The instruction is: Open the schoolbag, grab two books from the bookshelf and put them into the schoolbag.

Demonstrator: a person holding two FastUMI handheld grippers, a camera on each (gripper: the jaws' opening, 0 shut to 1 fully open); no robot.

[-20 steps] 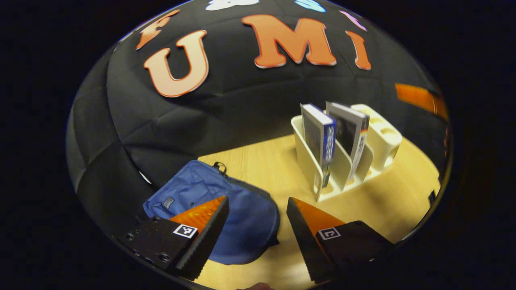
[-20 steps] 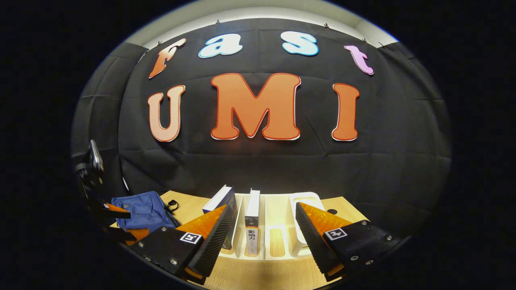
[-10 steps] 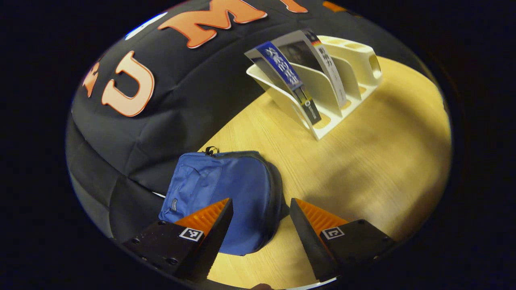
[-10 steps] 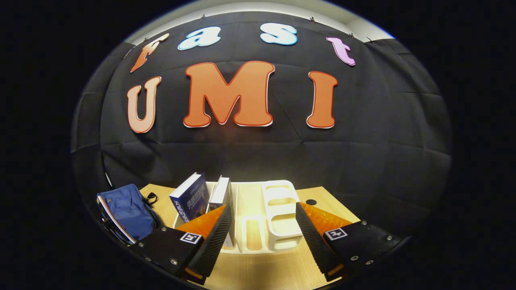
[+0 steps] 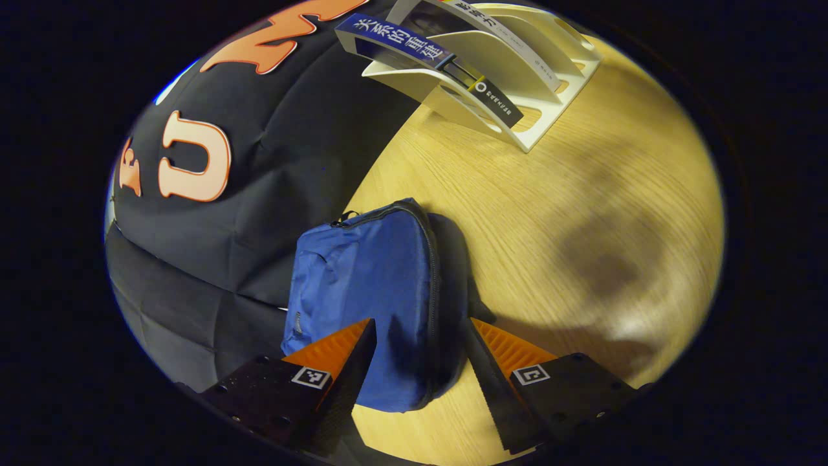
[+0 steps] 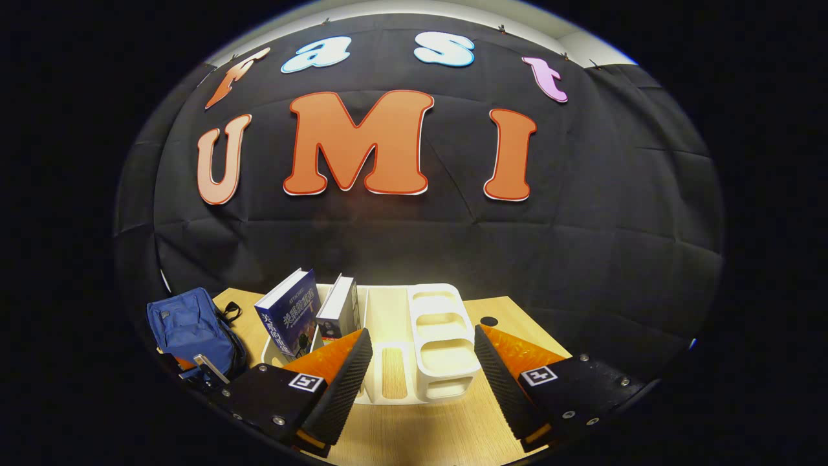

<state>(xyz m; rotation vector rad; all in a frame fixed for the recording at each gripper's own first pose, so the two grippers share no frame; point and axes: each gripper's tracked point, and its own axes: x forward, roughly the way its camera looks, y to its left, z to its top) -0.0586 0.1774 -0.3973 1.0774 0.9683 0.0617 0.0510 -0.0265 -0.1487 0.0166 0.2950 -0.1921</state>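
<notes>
While the left tool (image 5: 417,343) hangs over the near end of the blue fabric schoolbag (image 5: 369,285), its two fingers stand wide apart and hold nothing, one above the bag's front panel and the other above the bag's edge beside the bare wood. The schoolbag lies flat on the pale wooden bench (image 5: 582,213), its dark zipper running along the rim and looking closed, with a small black loop at its far end next to the booth's black cloth wall (image 5: 259,162). In the left gripper view, the cream plastic bookshelf with slanted dividers (image 5: 537,123) sits well apart from the bag, farther along the bench. A dark blue book with a white-lettered spine (image 5: 414,48) leans in its outermost slot, and a second book with a pale spine (image 5: 491,26) leans in the next slot.

In the right gripper view, the right tool (image 6: 424,353) also has its fingers spread wide with nothing between them, and it points at the bookshelf (image 6: 440,349) from the front, clear of it. The blue book (image 6: 288,314) and the paler book (image 6: 339,307) stand tilted in the left-hand slots; the slots to their right hold no books. The schoolbag (image 6: 187,327) lies at the far left of the bench (image 6: 414,433), with part of the other tool just in front of it.
</notes>
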